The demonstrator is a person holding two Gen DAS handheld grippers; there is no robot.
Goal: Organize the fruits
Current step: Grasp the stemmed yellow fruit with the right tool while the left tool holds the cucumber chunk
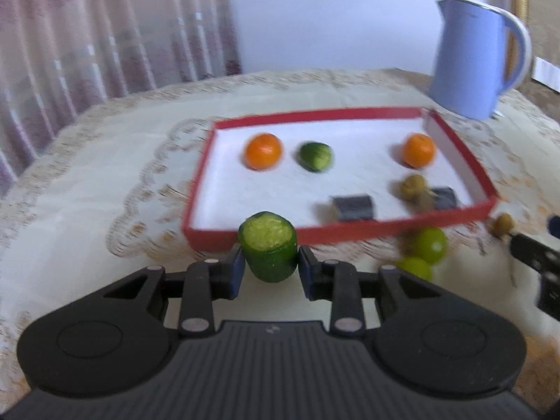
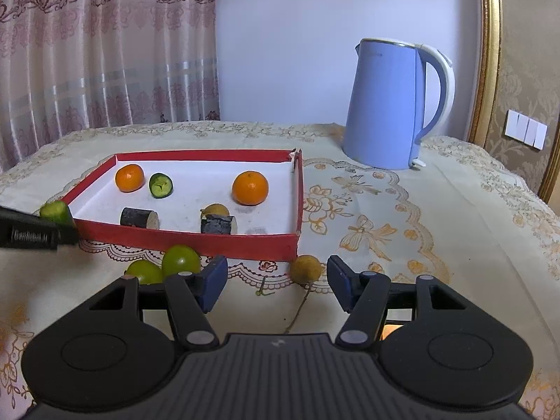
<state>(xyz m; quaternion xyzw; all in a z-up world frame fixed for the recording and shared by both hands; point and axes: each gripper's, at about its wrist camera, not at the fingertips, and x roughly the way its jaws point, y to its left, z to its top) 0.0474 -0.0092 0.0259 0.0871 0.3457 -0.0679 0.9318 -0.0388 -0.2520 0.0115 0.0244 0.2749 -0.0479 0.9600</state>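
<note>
Jaws of the left gripper [image 1: 268, 270] pinch a cucumber chunk [image 1: 268, 250] just short of the red tray's [image 1: 245, 237] near wall, seemingly bound for the oranges and cut pieces inside. The right gripper [image 2: 276, 281], jaws spread and empty, hovers over the bench near a small brown fruit [image 2: 305, 268], likely next
</note>
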